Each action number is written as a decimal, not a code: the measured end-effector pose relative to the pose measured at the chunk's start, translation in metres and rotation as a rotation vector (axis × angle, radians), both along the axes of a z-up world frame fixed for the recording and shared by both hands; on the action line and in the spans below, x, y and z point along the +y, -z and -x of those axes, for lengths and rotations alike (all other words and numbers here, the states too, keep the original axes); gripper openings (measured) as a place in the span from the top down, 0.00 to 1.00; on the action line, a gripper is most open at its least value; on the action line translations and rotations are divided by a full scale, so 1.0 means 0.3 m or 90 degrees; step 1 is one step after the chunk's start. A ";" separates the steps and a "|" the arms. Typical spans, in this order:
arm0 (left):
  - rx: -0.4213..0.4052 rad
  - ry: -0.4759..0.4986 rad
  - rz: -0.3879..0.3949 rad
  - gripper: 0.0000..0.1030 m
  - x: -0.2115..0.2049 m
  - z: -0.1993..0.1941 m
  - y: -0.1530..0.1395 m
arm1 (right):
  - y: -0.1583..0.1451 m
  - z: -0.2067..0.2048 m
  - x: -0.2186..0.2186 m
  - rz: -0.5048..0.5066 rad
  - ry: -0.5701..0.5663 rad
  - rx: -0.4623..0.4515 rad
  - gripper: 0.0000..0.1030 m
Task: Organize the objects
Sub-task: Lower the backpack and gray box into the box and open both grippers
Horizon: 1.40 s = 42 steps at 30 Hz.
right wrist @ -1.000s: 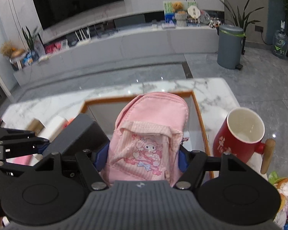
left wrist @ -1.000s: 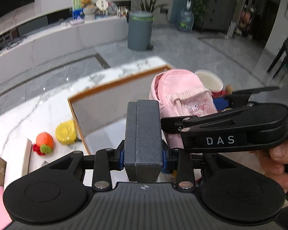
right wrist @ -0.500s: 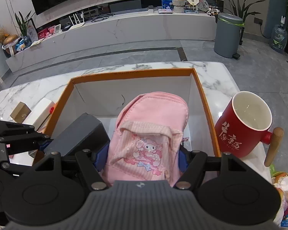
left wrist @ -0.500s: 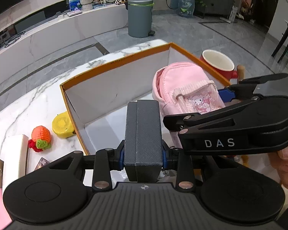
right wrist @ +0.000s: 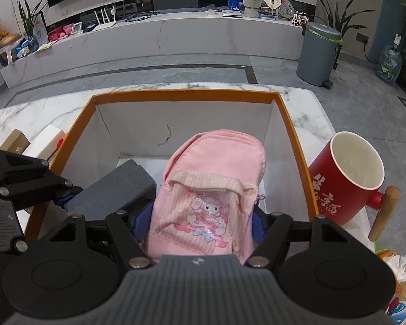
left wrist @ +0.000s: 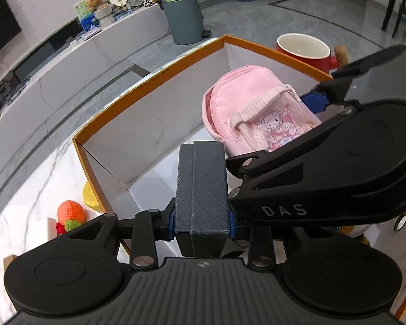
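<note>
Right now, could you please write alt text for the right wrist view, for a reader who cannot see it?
The right gripper holds a small pink backpack over an open white box with an orange rim on a marble table. At the left, the left gripper holds a dark grey case over the same box; a red mug stands outside at the right.

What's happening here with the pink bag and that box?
A person is tidying things into an orange-rimmed box on a marble table, with a handheld gripper in each hand. The left gripper is clamped on a dark grey case; the right gripper grips a small pink backpack. Both are held over the open box, not yet let go. A red mug stands just outside it.
</note>
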<state>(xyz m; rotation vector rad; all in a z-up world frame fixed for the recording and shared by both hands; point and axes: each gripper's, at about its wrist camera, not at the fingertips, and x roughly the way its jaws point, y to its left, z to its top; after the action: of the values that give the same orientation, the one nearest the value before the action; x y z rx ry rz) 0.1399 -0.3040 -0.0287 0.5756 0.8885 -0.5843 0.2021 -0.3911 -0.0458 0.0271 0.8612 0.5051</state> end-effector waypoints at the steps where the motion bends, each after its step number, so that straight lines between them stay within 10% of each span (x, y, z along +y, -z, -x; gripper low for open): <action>1: -0.004 0.005 -0.008 0.63 -0.004 0.002 0.003 | 0.002 -0.001 0.003 0.002 -0.002 0.001 0.30; 17: -0.038 0.041 -0.091 0.46 -0.043 -0.008 0.038 | 0.047 -0.023 0.030 0.014 -0.015 0.034 0.28; 23: -0.058 0.039 -0.071 0.15 -0.038 -0.004 0.023 | 0.048 -0.029 0.025 -0.006 -0.017 0.048 0.25; 42: -0.084 -0.013 0.041 0.11 0.020 -0.022 -0.127 | -0.092 -0.009 -0.092 -0.077 0.033 -0.011 0.08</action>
<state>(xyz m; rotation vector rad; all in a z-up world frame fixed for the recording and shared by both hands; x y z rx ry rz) 0.1464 -0.2981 0.0095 0.5394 0.7482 -0.5480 0.2049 -0.4186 -0.0180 0.1545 0.8104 0.5075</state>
